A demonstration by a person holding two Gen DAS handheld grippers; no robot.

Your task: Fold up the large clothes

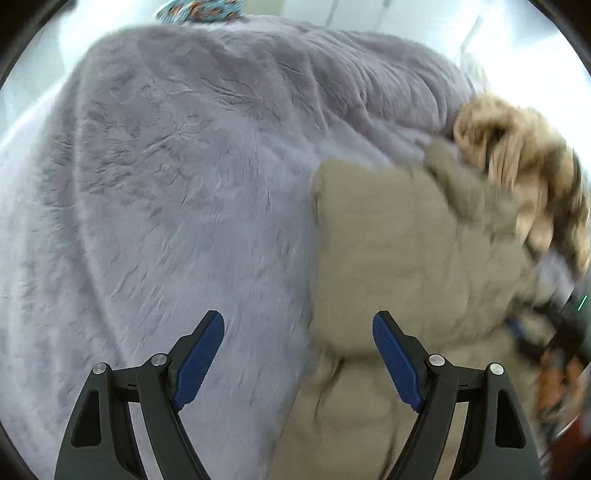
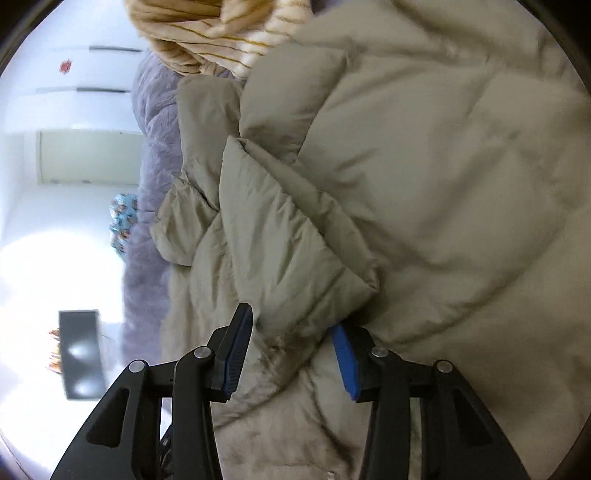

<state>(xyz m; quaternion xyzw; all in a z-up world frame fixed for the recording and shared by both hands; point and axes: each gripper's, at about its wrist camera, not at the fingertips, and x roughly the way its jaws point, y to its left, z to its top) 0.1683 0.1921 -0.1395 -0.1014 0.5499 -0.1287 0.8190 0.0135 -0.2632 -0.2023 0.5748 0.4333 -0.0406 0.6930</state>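
A beige puffy quilted jacket (image 2: pixel 424 166) lies bunched on a lilac furry blanket (image 1: pixel 166 166); it also shows in the left wrist view (image 1: pixel 399 240), blurred. My left gripper (image 1: pixel 298 325) is open and empty, above the jacket's left edge where it meets the blanket. My right gripper (image 2: pixel 291 325) has its blue pads either side of a thick fold of the jacket, partly closed on it. The right gripper also shows blurred at the right edge of the left wrist view (image 1: pixel 546 332).
A tan striped fuzzy garment (image 1: pixel 524 162) lies beyond the jacket, also in the right wrist view (image 2: pixel 229 33). A blue patterned cloth (image 1: pixel 199 9) sits at the blanket's far edge. White walls and a dark screen (image 2: pixel 81 354) lie beyond the bed.
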